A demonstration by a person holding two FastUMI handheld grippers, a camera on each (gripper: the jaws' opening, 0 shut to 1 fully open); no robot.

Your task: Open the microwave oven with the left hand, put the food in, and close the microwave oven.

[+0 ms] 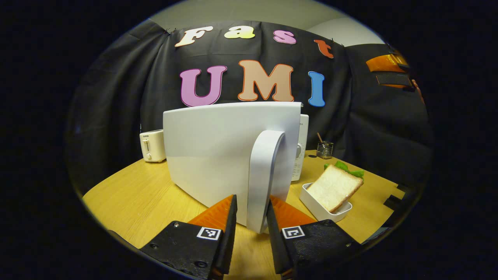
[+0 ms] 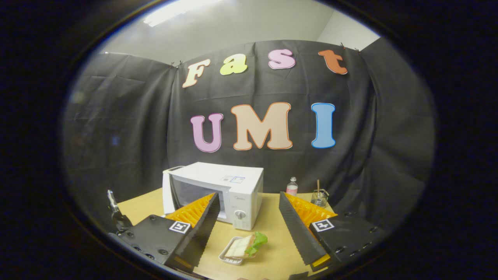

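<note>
The white microwave [image 2: 237, 190] stands on the wooden table with its door [image 1: 210, 155] swung open to the left. My left gripper [image 1: 253, 198] straddles the door's curved white handle [image 1: 264, 171]. The right finger touches the handle, while a thin strip of door shows between the handle and the left finger. A sandwich with lettuce [image 1: 334, 186] leans in a small white tray [image 1: 317, 208] to the right of the door. In the right gripper view, my right gripper [image 2: 248, 194] hangs open above the table, the sandwich [image 2: 245, 245] low between its fingers and apart from them.
A white toaster [image 1: 152, 144] sits at the back left of the table [image 1: 136, 194]. At the back right are a small bottle [image 2: 291, 186] and a wire holder with a stick [image 2: 319, 197]. The other gripper [image 1: 391, 68] shows at the upper right.
</note>
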